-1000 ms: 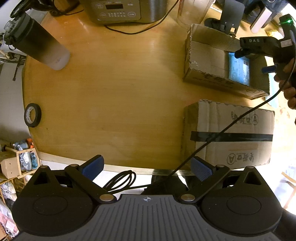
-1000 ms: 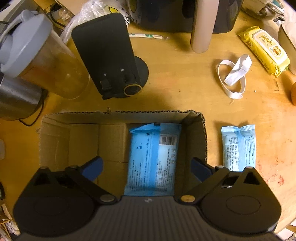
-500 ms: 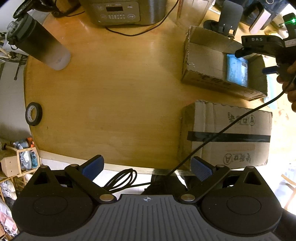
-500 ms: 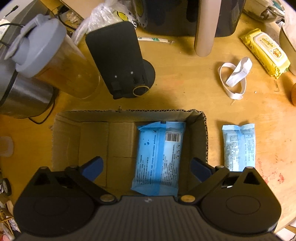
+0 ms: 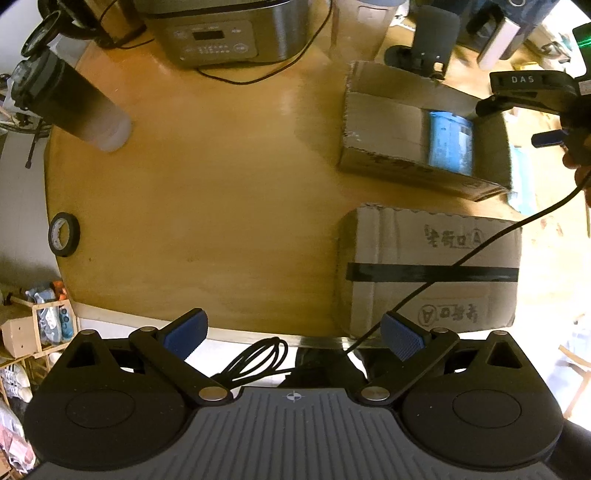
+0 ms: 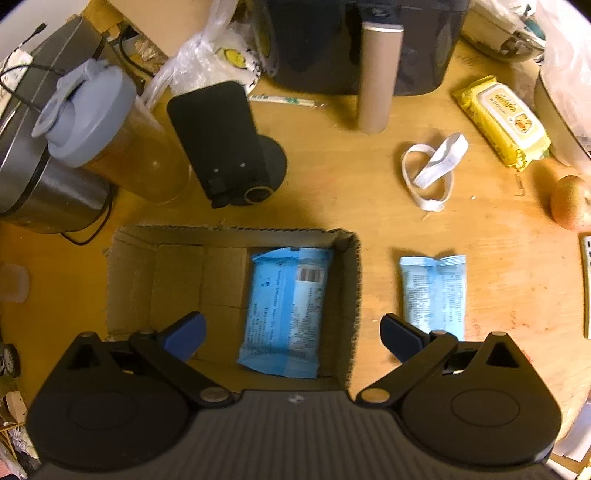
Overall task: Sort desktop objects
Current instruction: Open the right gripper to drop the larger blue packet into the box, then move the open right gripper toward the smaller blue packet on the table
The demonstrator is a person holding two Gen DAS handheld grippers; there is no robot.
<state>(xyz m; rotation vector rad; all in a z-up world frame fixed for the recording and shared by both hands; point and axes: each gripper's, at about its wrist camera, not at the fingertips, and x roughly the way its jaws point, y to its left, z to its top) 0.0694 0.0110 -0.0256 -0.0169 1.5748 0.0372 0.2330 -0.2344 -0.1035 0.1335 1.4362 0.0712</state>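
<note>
An open cardboard box lies below my right gripper, which is open and empty above the box's near side. A blue wipes pack lies flat inside the box at its right end. A second, paler blue pack lies on the table just right of the box. In the left wrist view the same box with the blue pack sits at the upper right. My left gripper hangs open and empty over the table's near edge.
A taped, closed cardboard box sits near the front edge. A tape roll, dark bottle and cooker stand left and back. A black stand, blue-lidded jug, white strap, yellow wipes and a fruit surround the open box.
My right gripper has risen and drawn back from the open box, so more of the table shows. The blue pack stays in the box. The left gripper has shifted slightly.
</note>
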